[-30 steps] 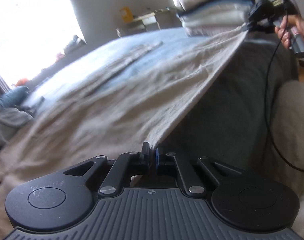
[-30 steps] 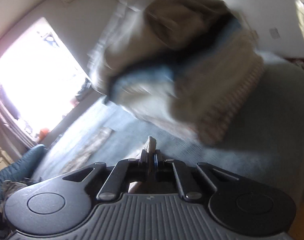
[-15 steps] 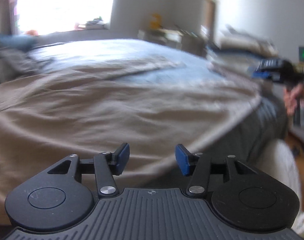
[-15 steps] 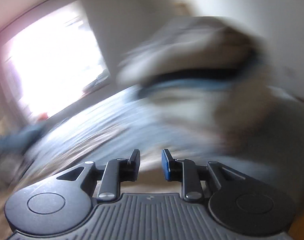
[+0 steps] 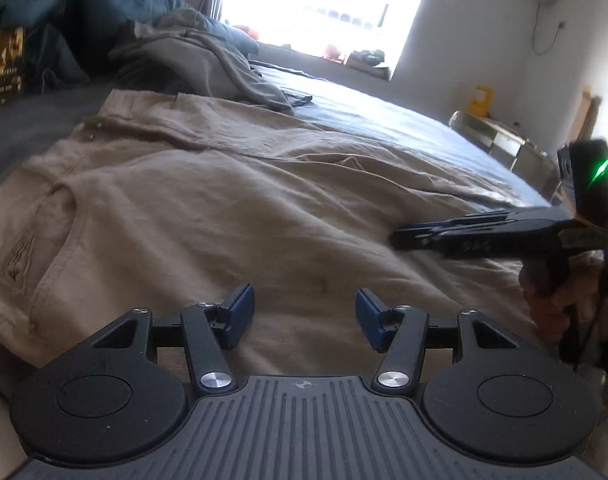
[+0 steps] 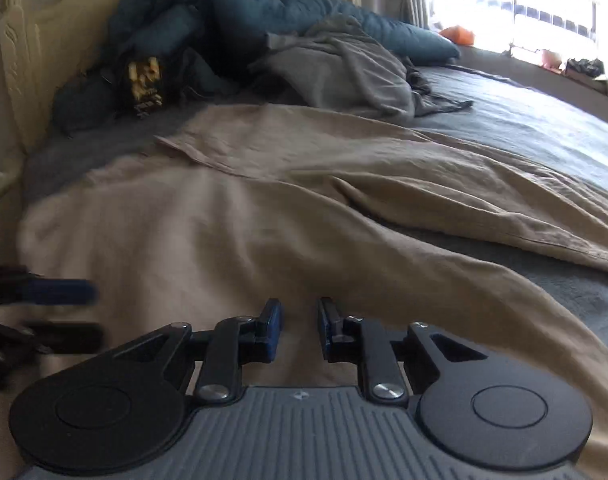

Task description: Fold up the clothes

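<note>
Beige trousers (image 5: 231,200) lie spread flat on the bed, waistband and button at the left of the left wrist view, one leg (image 6: 444,196) running off to the right. My left gripper (image 5: 304,314) hovers low over the cloth near the hip. Its jaws are opening and nothing is between them. My right gripper (image 6: 299,330) hangs just above the same cloth. Its jaws are closing to a narrow gap with nothing between the pads. The right gripper (image 5: 464,236) also shows at the right of the left view, held by a hand (image 5: 560,292).
A crumpled grey garment (image 6: 344,68) and a teal duvet (image 6: 223,12) are heaped near the carved headboard (image 6: 19,48). A dark book (image 5: 5,64) lies beside them. Grey bed sheet (image 6: 524,120) stretches toward the bright window. A metal chair (image 5: 496,136) stands by the far wall.
Both grippers let go of the beige cloth they held stretched in the air. The trousers now lie flat, and both grippers have swung round toward the waistband end.
</note>
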`<act>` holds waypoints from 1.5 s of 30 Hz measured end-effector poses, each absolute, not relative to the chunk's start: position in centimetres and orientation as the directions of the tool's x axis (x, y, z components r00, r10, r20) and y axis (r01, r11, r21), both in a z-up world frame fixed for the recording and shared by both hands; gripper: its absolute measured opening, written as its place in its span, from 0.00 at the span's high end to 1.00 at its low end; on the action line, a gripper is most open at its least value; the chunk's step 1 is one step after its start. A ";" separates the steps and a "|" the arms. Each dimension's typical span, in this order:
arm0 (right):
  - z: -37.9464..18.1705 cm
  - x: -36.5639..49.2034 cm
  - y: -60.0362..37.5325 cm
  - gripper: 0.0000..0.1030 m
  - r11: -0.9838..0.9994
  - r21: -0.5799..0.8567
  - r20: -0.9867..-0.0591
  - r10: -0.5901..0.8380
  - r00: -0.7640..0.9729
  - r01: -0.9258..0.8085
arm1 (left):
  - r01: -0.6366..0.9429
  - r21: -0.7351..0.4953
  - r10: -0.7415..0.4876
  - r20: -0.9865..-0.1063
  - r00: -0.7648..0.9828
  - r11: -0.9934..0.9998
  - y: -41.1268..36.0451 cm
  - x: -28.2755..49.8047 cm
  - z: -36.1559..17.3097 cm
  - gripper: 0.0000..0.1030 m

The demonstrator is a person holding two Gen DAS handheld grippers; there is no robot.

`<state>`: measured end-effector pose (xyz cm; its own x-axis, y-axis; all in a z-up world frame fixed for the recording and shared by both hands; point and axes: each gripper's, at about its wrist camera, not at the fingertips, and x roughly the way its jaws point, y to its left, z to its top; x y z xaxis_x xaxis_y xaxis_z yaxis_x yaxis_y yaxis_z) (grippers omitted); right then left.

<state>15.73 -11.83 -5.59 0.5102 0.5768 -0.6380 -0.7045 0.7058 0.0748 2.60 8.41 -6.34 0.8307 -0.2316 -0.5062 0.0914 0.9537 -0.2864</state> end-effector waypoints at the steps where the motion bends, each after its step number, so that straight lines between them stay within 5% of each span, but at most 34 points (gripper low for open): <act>1: -5.4 16.5 -13.7 0.86 0.751 0.070 -0.637 0.540 0.550 -0.656 | 0.103 -0.291 -0.243 -0.498 0.832 0.951 8.7 2.5 -6.5 0.45; 10: -4.4 21.4 -34.2 0.80 0.990 0.133 -0.630 0.056 0.774 0.036 | 0.179 -0.276 -0.296 -0.474 0.829 0.944 9.2 2.3 -7.0 0.45; 16: -2.8 14.3 -28.5 0.80 0.929 0.184 -0.553 0.367 0.748 -0.320 | 0.172 -0.257 -0.281 -0.489 0.825 0.951 8.9 2.5 -6.9 0.43; 20: -6.0 10.9 -26.7 0.80 0.869 0.045 -0.597 0.418 0.684 -0.492 | 0.157 -0.247 -0.266 -0.508 0.820 0.956 8.5 2.6 -6.7 0.41; 22: -6.4 11.6 -32.0 0.83 0.917 0.077 -0.588 0.360 0.725 -0.392 | 0.155 -0.238 -0.260 -0.515 0.817 0.959 8.4 2.6 -6.6 0.41; 24: -6.6 12.3 -37.8 1.00 0.953 0.123 -0.577 0.294 0.762 -0.275 | 0.150 -0.233 -0.253 -0.521 0.815 0.961 8.3 2.7 -6.5 0.41; 30: -5.2 14.0 -53.9 0.96 0.962 0.140 -0.552 -0.122 0.825 0.235 | 0.133 -0.208 -0.226 -0.537 0.813 0.969 7.8 3.0 -6.4 0.39; 34: -3.6 11.7 -54.5 0.90 0.961 0.188 -0.489 -0.089 0.868 0.204 | 0.126 -0.167 -0.199 -0.551 0.810 0.978 7.1 3.1 -6.3 0.37; 38: -4.3 9.4 -51.1 0.81 0.975 0.221 -0.499 0.134 0.856 -0.024 | 0.116 -0.144 -0.178 -0.559 0.810 0.983 6.6 3.2 -6.3 0.35; 41: -6.3 8.5 -54.6 0.84 0.972 0.206 -0.531 0.017 0.847 0.109 | 0.118 -0.139 -0.176 -0.560 0.809 0.983 6.5 3.2 -6.3 0.34; 43: -6.7 7.3 -58.3 0.96 0.931 0.257 -0.531 -0.087 0.843 0.258 | 0.116 -0.140 -0.176 -0.563 0.808 0.983 6.6 3.2 -6.2 0.34; 44: -6.2 6.4 -59.8 0.92 0.897 0.291 -0.527 -0.142 0.838 0.334 | 0.113 -0.142 -0.174 -0.563 0.808 0.983 6.6 3.2 -6.2 0.34; 45: -5.8 5.5 -61.2 0.73 0.854 0.323 -0.525 -0.196 0.828 0.407 | 0.106 -0.146 -0.171 -0.564 0.808 0.984 6.6 3.2 -6.1 0.34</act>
<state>5.51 -61.25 -5.77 0.8284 -0.1958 -0.5247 0.4068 0.8543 0.3235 3.20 6.63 -6.13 0.8081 -0.1710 -0.5636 0.1061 0.9835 -0.1463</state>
